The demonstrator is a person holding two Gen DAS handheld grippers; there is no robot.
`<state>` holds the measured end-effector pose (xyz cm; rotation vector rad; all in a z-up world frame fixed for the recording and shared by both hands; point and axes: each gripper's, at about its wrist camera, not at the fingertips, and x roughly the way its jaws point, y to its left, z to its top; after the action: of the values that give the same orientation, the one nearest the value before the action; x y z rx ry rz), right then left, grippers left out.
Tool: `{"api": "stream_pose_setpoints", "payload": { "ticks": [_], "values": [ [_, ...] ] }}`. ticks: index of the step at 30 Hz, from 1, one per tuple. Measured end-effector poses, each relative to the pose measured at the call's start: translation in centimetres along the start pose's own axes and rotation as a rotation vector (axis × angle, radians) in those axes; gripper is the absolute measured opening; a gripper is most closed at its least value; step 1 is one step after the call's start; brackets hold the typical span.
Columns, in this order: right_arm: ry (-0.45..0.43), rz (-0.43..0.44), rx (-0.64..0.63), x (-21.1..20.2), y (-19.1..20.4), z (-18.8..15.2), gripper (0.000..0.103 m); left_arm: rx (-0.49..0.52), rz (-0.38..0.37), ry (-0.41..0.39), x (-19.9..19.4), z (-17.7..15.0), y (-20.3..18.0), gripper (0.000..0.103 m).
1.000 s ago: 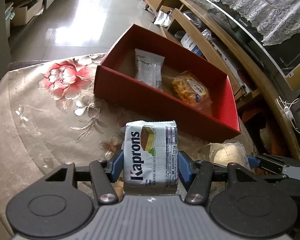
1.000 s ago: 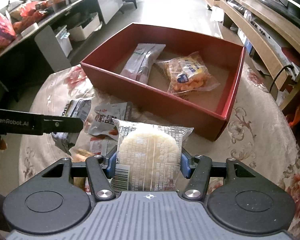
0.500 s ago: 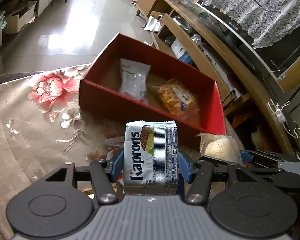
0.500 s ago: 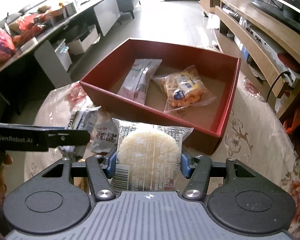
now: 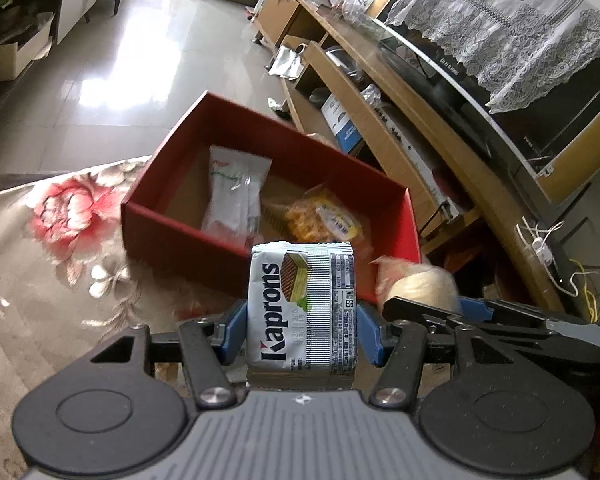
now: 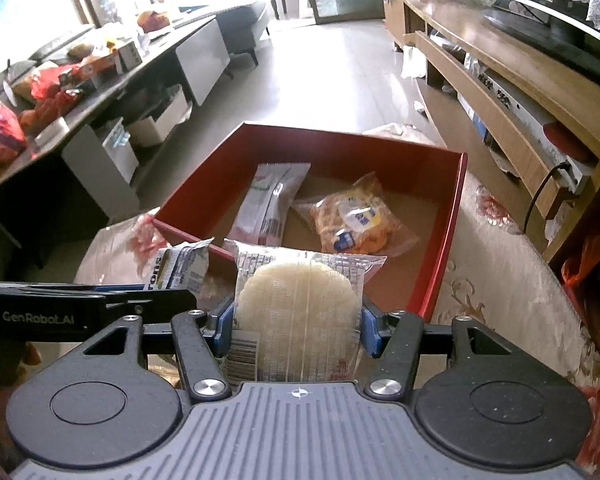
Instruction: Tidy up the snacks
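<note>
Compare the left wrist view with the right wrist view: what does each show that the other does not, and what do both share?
Only the left wrist view shows the Kaprons wafer pack's printed front, clamped in the left gripper. Only the right wrist view shows the round rice cracker pack's barcode and the cluttered side counter. Both show the red box holding a white packet and an orange snack bag, and the right gripper gripping the cracker pack.
</note>
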<state>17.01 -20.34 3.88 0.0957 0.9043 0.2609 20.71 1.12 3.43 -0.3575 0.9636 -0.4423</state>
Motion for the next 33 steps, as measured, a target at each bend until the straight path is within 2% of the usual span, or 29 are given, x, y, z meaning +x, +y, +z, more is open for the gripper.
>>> {"api": "stream_pose_setpoints", "payload": {
  "ticks": [4,6,9,11,14,17,21,24,28,30,33],
  "values": [
    [-0.018,0.002,0.010,0.2,-0.2,0.9,0.065,0.007,0.002,-0.011,0.7,1.2,-0.5,0.059],
    [-0.031,0.009,0.021,0.2,-0.4,1.4,0.054,0.007,0.002,-0.015,1.3,2.0,-0.7,0.059],
    [-0.042,0.027,0.051,0.5,-1.1,2.3,0.049,0.006,0.021,-0.015,2.4,2.8,-0.7,0.059],
    [-0.036,-0.008,0.048,1.3,-1.4,2.4,0.050,-0.011,0.027,0.001,2.9,2.8,-0.2,0.058],
    [0.029,-0.040,0.008,2.2,-1.5,1.3,0.052,-0.019,0.034,0.001,2.5,2.6,0.5,0.056],
    [0.078,-0.055,-0.095,2.5,-0.1,-0.4,0.071,-0.038,0.043,-0.013,1.3,2.2,1.7,0.056],
    [0.133,0.015,-0.112,3.5,1.8,-1.2,0.073,-0.037,0.075,0.002,0.6,1.2,3.2,0.056],
    [0.141,0.000,-0.113,3.9,2.2,-0.6,0.075,-0.017,0.086,0.025,1.2,0.8,3.2,0.056],
    [0.111,-0.028,-0.020,3.1,0.6,0.2,0.077,0.068,0.093,0.048,1.6,0.5,1.3,0.064],
    [0.107,-0.018,0.048,2.8,-0.7,-0.1,0.081,0.032,0.094,0.043,1.1,0.4,1.6,0.064],
    [0.129,0.038,0.149,3.2,-1.7,-0.7,0.082,-0.045,0.136,0.020,0.0,0.3,3.0,0.064]
  ]
}}
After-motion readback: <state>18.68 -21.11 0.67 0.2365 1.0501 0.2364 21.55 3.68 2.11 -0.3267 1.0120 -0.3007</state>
